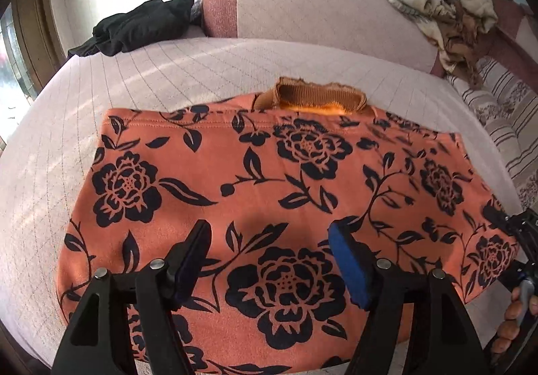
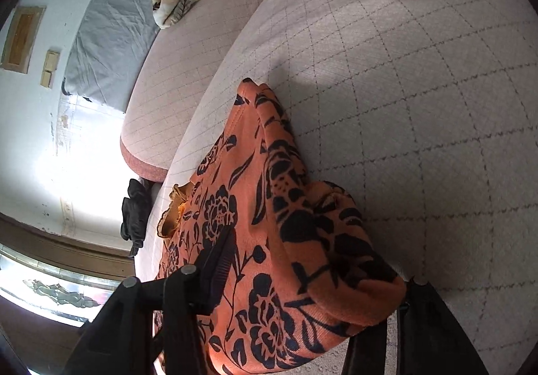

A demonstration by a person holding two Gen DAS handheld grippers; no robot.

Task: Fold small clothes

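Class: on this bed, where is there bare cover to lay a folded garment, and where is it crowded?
Bare: the quilted cover between the orange top and black clothes; also the stretch beside the top. Crowded: the corner by the brown blanket.

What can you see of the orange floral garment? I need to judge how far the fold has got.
The orange floral garment looks like a soft knit printed with dark flowers and leaves, with a ribbed brown collar at its far edge. It lies mostly flat on the quilted pale cover. The left gripper hovers above it, jaws apart. In the right wrist view its right edge bunches up between the right gripper's jaws.
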